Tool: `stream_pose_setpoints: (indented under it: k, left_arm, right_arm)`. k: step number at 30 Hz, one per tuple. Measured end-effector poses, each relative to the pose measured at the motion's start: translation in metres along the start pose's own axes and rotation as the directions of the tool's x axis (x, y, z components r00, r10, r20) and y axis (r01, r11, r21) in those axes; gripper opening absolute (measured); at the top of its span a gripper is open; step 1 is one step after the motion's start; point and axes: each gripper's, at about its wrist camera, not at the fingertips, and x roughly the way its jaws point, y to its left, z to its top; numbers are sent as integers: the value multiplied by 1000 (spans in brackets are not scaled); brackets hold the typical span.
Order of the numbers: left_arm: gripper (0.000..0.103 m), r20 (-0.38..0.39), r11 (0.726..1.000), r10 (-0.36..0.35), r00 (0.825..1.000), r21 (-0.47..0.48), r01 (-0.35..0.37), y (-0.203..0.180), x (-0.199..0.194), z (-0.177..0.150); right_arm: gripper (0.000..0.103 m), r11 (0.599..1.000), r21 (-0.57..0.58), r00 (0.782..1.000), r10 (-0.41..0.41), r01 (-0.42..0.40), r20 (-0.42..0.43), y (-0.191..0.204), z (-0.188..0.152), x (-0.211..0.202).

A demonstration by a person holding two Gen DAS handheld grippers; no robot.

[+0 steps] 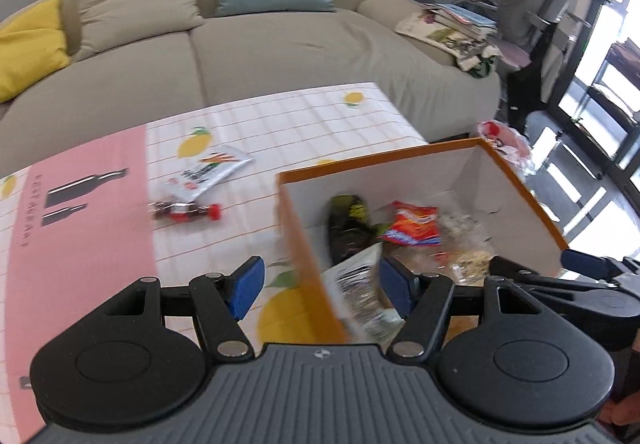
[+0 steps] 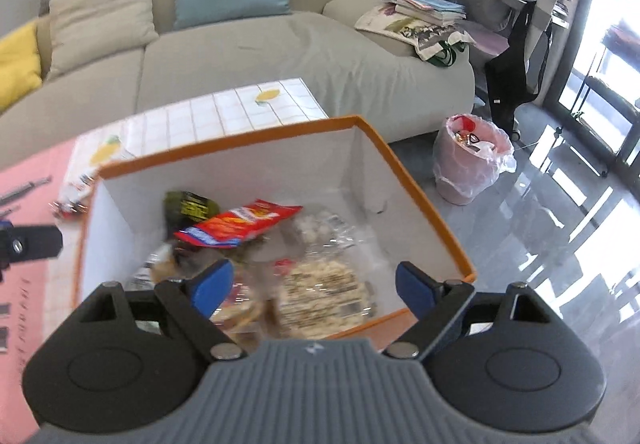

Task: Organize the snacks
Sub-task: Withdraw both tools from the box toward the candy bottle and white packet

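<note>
An orange-rimmed box with white inner walls stands on the table and holds several snack packets, among them a red-orange bag and a dark green-black bag. My left gripper is open, straddling the box's near left wall, with a blurred silver-white packet between its blue fingers, inside the box. A white packet and a red-capped dark snack lie on the table to the left. My right gripper is open and empty above the box, over clear packets.
The table carries a lemon-print grid cloth and a pink mat. A beige sofa with cushions stands behind. A pink-lined waste bin sits on the glossy floor to the right, near a chair.
</note>
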Motion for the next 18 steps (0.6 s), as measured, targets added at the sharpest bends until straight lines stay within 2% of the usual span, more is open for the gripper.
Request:
stream_pose_setpoints:
  k: [5, 9, 18]
  left_arm:
    - [77, 7, 998, 46, 999, -39, -45, 28, -10, -13]
    - [77, 29, 997, 43, 999, -65, -41, 51, -19, -24]
    - [77, 30, 989, 80, 996, -130, -75, 101, -23, -41]
  right_arm:
    - [86, 999, -3, 998, 38, -38, 44, 30, -8, -18]
    - [86, 997, -28, 993, 75, -73, 88, 57, -17, -31]
    - [86, 977, -109, 978, 190, -181, 80, 120, -34, -36]
